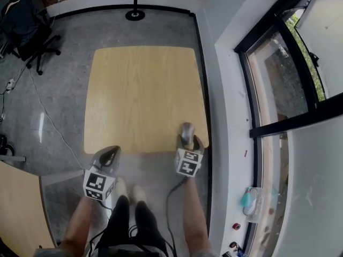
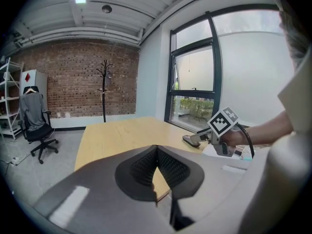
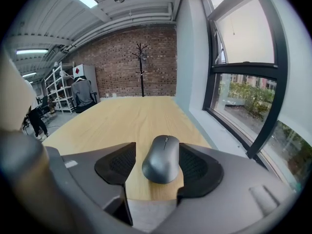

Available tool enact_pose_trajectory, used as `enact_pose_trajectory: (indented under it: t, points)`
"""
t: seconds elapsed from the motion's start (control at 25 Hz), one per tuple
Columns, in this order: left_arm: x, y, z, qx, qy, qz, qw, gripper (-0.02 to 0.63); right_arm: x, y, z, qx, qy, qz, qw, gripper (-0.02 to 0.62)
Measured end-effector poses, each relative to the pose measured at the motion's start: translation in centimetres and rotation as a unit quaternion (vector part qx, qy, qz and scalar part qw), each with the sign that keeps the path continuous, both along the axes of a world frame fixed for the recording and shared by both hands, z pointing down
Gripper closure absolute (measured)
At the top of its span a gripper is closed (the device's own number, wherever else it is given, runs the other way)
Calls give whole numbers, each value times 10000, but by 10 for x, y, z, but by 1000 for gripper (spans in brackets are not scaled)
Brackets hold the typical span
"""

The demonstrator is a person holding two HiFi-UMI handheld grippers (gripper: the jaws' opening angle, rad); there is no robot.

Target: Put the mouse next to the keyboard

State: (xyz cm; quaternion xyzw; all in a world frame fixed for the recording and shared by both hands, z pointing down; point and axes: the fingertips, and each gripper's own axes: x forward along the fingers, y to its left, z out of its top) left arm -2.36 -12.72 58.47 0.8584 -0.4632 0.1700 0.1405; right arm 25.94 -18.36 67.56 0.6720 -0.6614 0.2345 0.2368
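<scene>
Opening at the far left with an office chair, parked on the grey floor well apart from the desk. Moving in to the left gripper: hovering just off the desk's near edge by the near-left corner, over floor rather than wood. Reading its jaws as pressed together, meeting at the tips and pinching nothing.

Sliding across the pale wooden top now and picking out, beyond its far end, a coat stand standing against the brick wall.

Arriving at the near-right corner and finding the mouse: dark grey, lying flat on the wood close to the near edge, nose pointing away toward the far end. Catching the right gripper reaching in over that edge, with its jaws spread on either side of the mouse. Seeing a sliver of wood between the mouse and the pad nearer the desk's middle. Seeing the window-side pad tight against its flank, or very nearly; too close to call. So straddling rather than squeezing, and leaving the mouse resting on the desk.

Finishing at the right with the tall dark-framed window, running alongside the desk.
</scene>
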Motion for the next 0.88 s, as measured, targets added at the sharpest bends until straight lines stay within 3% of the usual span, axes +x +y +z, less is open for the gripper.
enact_pose_trajectory:
  t: [0.64,0.88]
  points:
    - [-14,6,-45,352,8,-134,9993,607,-34,16,-80,648,-328,-175,9972,562]
    - [-24,5,-64,495,16,-229,9985,607,-59,20,-114,976,-558,-440,9927,581]
